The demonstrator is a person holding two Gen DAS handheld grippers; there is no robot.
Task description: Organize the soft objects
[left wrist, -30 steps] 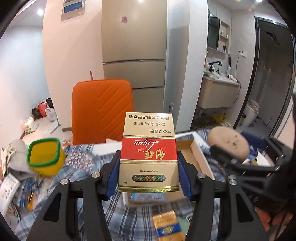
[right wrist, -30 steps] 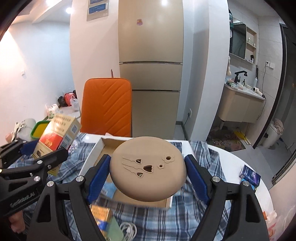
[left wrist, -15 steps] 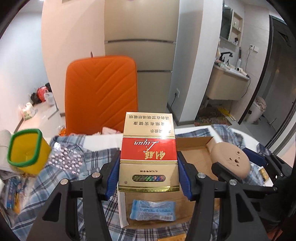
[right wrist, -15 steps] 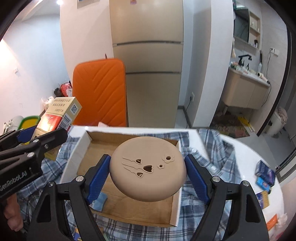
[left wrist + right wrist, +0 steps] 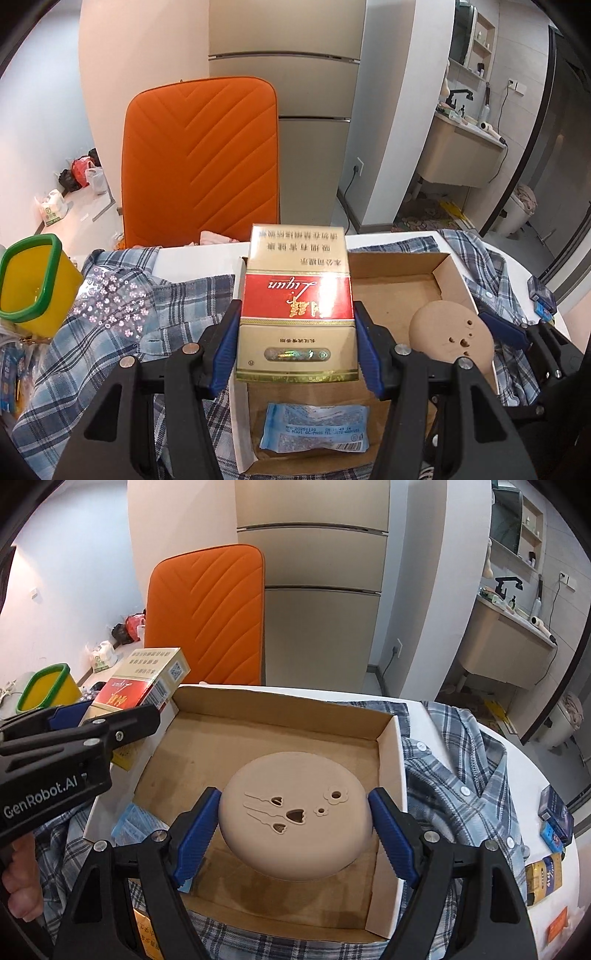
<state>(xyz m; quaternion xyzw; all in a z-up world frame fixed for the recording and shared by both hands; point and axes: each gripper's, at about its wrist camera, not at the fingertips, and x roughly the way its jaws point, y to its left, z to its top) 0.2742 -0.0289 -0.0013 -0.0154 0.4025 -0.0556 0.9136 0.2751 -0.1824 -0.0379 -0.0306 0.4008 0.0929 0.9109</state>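
Cardboard fills the middle of both views: one open tray (image 5: 388, 746) on a plaid shirt (image 5: 461, 775). Against the frames a second ago it has grown much larger beneath both claws, so both loads look about to be set down inside it.

At nine o'clock in the left-wrist view stands one yellow tub (image 5: 33, 280), well apart from the tray. At the centre, the left gripper (image 5: 295, 350) carries one red-and-gold carton (image 5: 295, 306); its jaws have just been opening, the blue pads barely meeting the carton's sides, so release seems underway over the tray's left edge. At six o'clock, one blue sachet (image 5: 314, 428) already lies on the tray floor.

In the right-wrist view, the right gripper (image 5: 295, 827) pinches one round beige cushion (image 5: 295, 812) by its rim, hanging above the tray's middle. At four o'clock, three small packs lie on the table beyond the shirt.
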